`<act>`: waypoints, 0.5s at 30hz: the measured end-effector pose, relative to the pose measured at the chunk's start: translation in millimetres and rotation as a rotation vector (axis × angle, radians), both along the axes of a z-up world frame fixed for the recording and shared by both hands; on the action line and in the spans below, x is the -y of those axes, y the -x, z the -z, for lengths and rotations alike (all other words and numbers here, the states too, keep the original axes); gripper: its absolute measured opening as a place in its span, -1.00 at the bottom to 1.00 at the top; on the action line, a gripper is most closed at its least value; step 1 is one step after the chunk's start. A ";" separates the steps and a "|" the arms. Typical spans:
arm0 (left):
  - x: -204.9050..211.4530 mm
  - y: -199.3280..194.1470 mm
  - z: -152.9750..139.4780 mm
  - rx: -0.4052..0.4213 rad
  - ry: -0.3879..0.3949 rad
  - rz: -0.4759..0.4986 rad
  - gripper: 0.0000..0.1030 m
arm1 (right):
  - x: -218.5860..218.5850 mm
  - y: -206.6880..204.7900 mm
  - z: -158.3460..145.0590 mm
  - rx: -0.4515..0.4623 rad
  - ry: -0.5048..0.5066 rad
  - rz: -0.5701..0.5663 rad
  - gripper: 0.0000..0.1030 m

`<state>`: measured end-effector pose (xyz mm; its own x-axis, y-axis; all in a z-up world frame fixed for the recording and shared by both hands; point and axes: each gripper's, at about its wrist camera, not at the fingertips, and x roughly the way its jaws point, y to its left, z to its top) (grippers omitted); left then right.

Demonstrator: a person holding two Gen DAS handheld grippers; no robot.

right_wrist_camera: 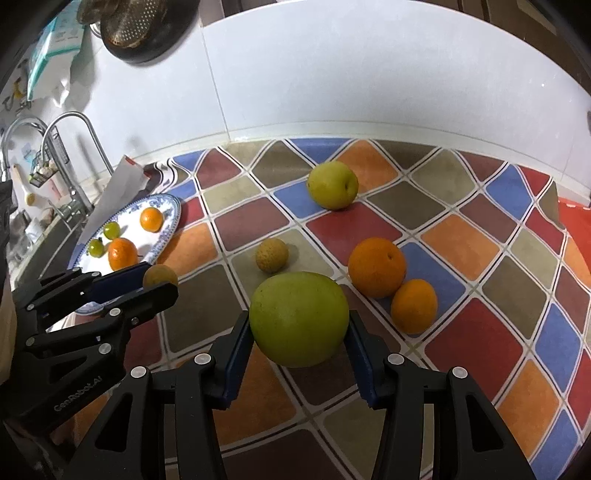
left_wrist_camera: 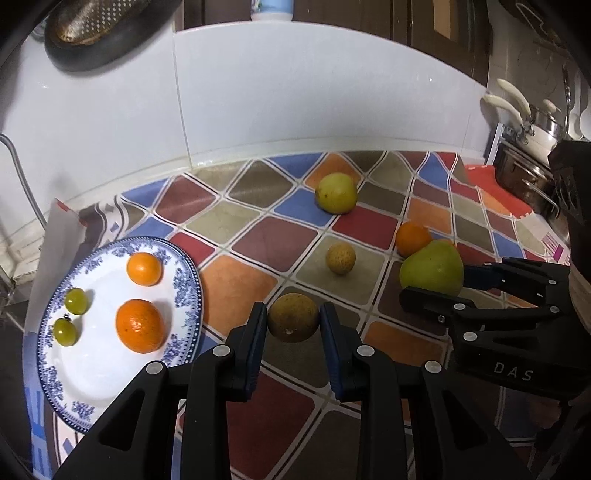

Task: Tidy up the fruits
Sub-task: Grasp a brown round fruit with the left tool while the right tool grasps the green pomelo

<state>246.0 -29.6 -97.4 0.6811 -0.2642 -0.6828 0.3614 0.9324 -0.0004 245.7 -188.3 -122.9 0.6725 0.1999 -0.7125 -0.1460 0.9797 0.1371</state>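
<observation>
While both grippers work over the patterned countertop mat [right_wrist_camera: 461,240], its coloured diamond tiles run from the white tiled wall [right_wrist_camera: 332,74] toward the cameras; a blue-and-white plate [left_wrist_camera: 184,288] lies at the mat's left end, beside the sink faucet [right_wrist_camera: 70,122]; the plate carries two oranges, a larger orange [left_wrist_camera: 140,325] nearer the camera and a smaller orange [left_wrist_camera: 144,268] behind it, plus two green tomatoes [left_wrist_camera: 76,301] side by side near the left rim. Right gripper [right_wrist_camera: 299,325]: jaws spread wide around the large green fruit [right_wrist_camera: 299,319], blue pads flanking both sides and apparently touching its skin; cannot tell whether the fruit is lifted or resting on the mat. Left gripper [left_wrist_camera: 293,317]: jaws flank a round brown fruit [left_wrist_camera: 293,317] just right of the plate; a thin gap shows at each pad in the left wrist view, so contact is not confirmed. Loose fruit on the mat, descending size: a yellow-green apple [right_wrist_camera: 332,184] near the wall, well apart from the rest; a big orange [right_wrist_camera: 376,266] touching a smaller tangerine [right_wrist_camera: 413,305], both just right of the green fruit; a small speckled tan fruit [right_wrist_camera: 272,254] between the plate and the big orange. Pots [left_wrist_camera: 528,147] stand at the far right edge in the left wrist view; a dark colander [right_wrist_camera: 136,26] hangs on the wall above.
</observation>
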 end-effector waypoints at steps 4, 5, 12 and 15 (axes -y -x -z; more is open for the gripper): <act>-4.2 10.9 -12.0 0.023 0.018 -0.010 -0.42 | -1.8 7.0 -8.8 0.020 -0.004 -0.005 -0.03; -4.6 13.2 -13.7 0.026 0.020 -0.012 -0.42 | -2.8 9.5 -11.6 0.025 -0.006 -0.008 -0.03; -12.3 34.1 -25.9 0.061 0.021 -0.036 -0.42 | -10.9 25.1 -26.8 0.054 -0.008 -0.025 -0.03; -16.8 44.4 -31.0 0.077 0.026 -0.048 -0.42 | -15.1 33.1 -33.2 0.069 -0.007 -0.036 -0.03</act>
<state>201.5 -12.8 -66.4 0.7436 -0.2469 -0.6214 0.3158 0.9488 0.0009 212.7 -173.2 -89.7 0.7120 0.2294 -0.6637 -0.1905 0.9728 0.1319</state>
